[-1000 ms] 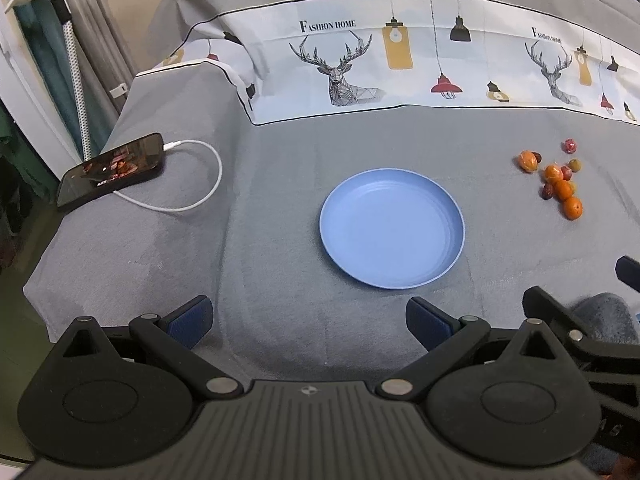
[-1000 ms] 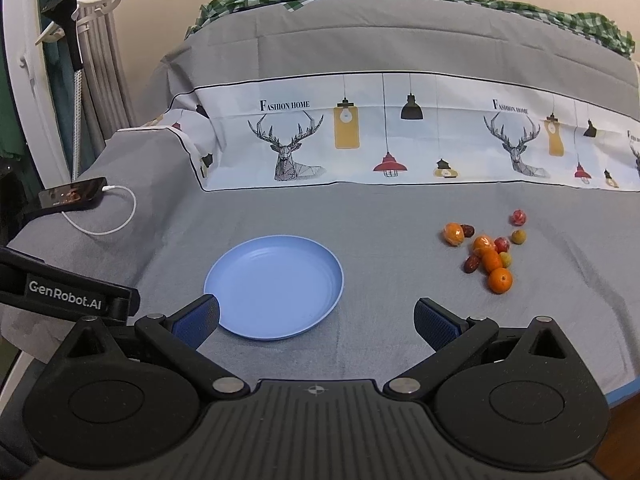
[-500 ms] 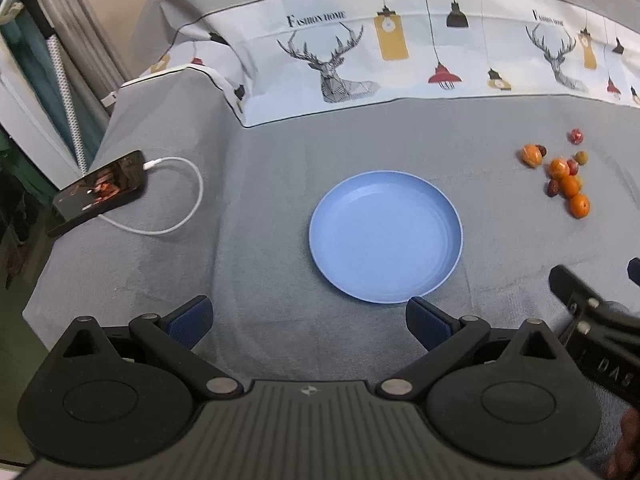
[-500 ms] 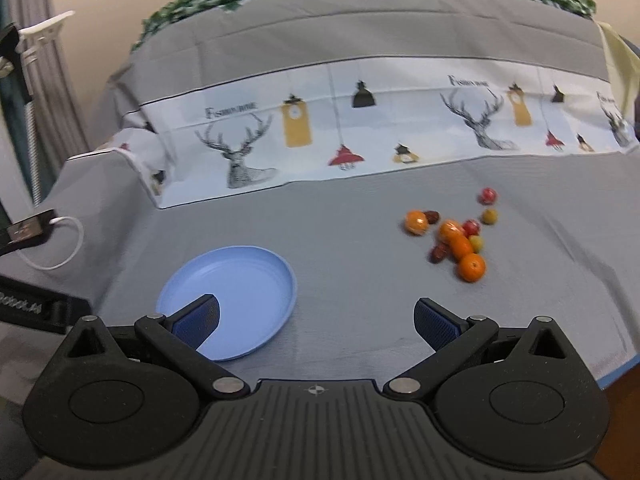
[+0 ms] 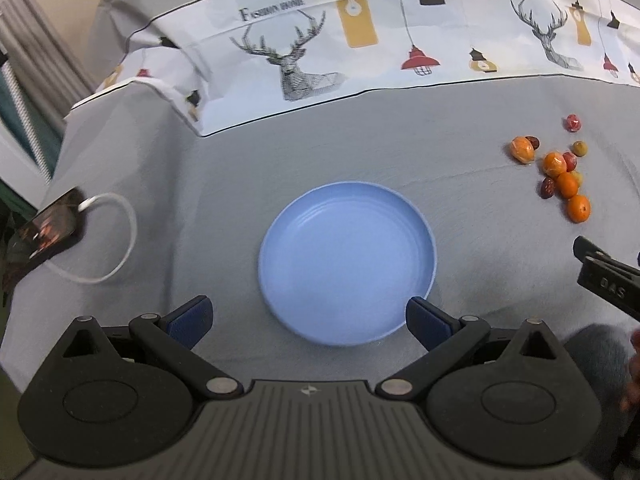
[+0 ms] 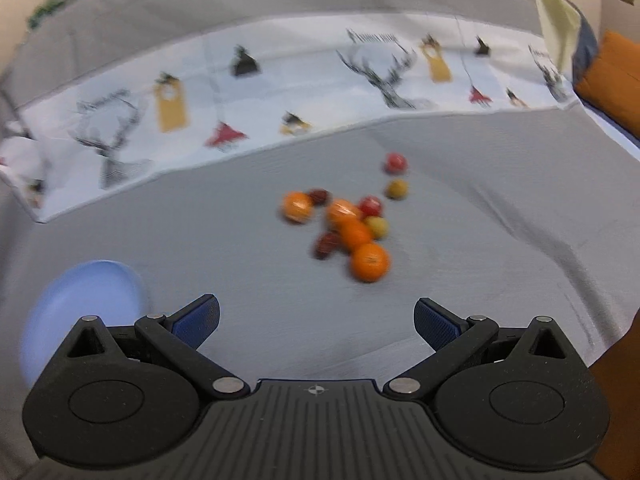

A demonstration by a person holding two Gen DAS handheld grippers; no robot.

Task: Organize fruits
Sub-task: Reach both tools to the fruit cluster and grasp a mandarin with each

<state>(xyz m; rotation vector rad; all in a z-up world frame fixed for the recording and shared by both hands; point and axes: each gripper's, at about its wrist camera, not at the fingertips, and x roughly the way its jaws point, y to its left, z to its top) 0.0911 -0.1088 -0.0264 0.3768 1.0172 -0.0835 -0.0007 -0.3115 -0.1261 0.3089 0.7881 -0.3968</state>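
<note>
Swung toward the fruit cluster (image 6: pixel 344 224), right gripper (image 6: pixel 316 320) gapes empty; left gripper (image 5: pixel 308 320), likewise open, overhangs blue plate (image 5: pixel 347 264).

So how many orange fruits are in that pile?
4, all on the cloth right of the blue plate: far-left one, upper-middle, one below, nearest. Others may be hidden.

Left gripper (image 5: pixel 308 322): black ribbed body, round discs, silver screws, blue pads (image 5: pixel 424 320). Right gripper (image 6: pixel 316 318) looks identical; at the left view's right edge, white lettering marks its black housing.
</note>
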